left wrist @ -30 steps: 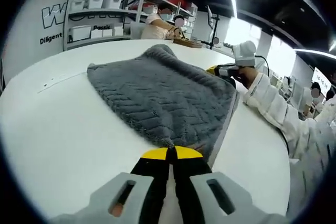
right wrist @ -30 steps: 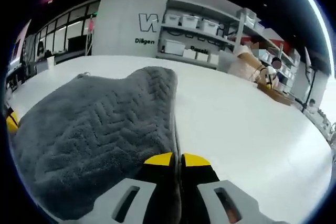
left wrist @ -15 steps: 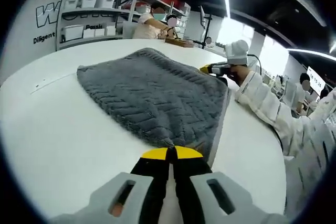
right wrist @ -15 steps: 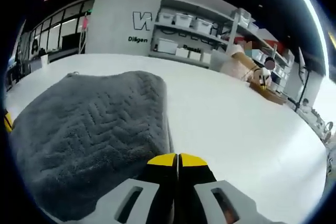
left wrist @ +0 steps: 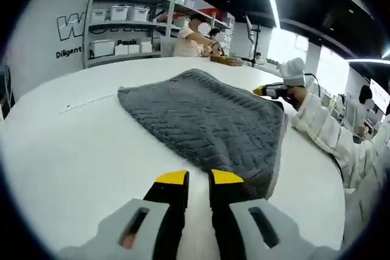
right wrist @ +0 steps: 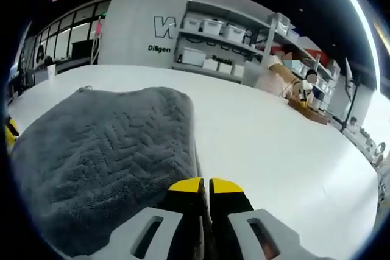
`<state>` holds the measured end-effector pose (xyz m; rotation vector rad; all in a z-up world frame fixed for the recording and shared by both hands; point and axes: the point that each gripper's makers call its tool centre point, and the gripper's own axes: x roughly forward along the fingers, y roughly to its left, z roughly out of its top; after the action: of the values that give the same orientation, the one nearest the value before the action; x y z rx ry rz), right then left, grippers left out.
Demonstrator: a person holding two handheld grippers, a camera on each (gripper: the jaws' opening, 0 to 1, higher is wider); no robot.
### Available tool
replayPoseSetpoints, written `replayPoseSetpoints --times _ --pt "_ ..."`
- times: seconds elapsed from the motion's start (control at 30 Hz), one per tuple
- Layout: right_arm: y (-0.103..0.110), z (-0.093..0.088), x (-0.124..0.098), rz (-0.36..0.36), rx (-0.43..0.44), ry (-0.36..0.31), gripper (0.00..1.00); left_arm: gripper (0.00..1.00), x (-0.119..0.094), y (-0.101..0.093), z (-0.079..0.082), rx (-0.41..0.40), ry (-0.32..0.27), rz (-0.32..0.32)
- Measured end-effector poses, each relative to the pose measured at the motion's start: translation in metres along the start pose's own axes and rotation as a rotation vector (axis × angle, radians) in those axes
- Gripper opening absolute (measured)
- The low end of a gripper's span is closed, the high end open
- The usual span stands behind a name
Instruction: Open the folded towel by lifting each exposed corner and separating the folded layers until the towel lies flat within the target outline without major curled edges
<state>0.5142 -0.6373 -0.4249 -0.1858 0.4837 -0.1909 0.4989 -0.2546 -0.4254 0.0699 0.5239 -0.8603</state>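
One grey towel [left wrist: 210,120] lies spread on the white bench [left wrist: 73,150] in the left gripper view; left gripper [left wrist: 198,178] slightly parted, holding nothing (towel corner just ahead). Right gripper view: right gripper [right wrist: 205,184] pinched closed on the towel's near edge.

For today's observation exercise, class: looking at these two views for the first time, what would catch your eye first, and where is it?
The grey towel with its herringbone weave stands out, spread on the white round table. In the left gripper view, the left gripper sits open at the towel's near corner, its yellow tips apart, while the right gripper is shut at the towel's edge. Behind the table stand shelves of white bins against the wall.
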Motion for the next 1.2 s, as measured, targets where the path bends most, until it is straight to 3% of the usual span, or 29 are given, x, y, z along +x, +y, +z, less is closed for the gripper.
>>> replayPoseSetpoints --times 0.03,0.23,0.33,0.4,0.47,0.53,0.67,0.83,0.97,1.2 --pt "0.001 0.001 0.0 0.005 0.0 -0.002 0.0 0.16 -0.001 0.002 0.001 0.005 -0.005 0.003" --pt "0.002 0.004 -0.001 0.004 0.012 -0.012 0.09 0.45 -0.006 0.02 0.027 -0.092 -0.161 0.072" --pt "0.001 0.005 -0.003 0.004 0.02 -0.017 0.2 0.55 -0.006 0.022 0.027 -0.09 -0.167 0.086" --pt "0.005 0.015 -0.005 0.026 0.062 -0.056 0.31 0.61 -0.002 0.019 0.028 -0.095 -0.172 0.081" --pt "0.007 0.016 -0.007 0.034 0.073 -0.056 0.41 0.7 0.003 0.013 0.032 -0.121 -0.197 0.056" --pt "0.007 0.017 -0.007 0.027 0.071 -0.058 0.51 0.78 0.007 0.013 0.033 -0.114 -0.202 0.073" --pt "0.012 0.025 -0.01 0.058 0.103 -0.087 0.68 0.9 0.012 0.011 0.031 -0.094 -0.182 0.087" --pt "0.02 0.029 -0.011 0.067 0.056 -0.082 0.86 0.94 0.013 0.016 0.031 -0.142 -0.192 0.105" --pt "0.029 0.027 -0.011 0.102 0.019 -0.055 0.89 0.99 0.015 0.017 0.028 -0.192 -0.184 0.096" --pt "0.033 0.044 -0.021 0.117 0.004 -0.126 0.96 0.98 0.017 0.025 0.034 -0.171 -0.208 0.128"
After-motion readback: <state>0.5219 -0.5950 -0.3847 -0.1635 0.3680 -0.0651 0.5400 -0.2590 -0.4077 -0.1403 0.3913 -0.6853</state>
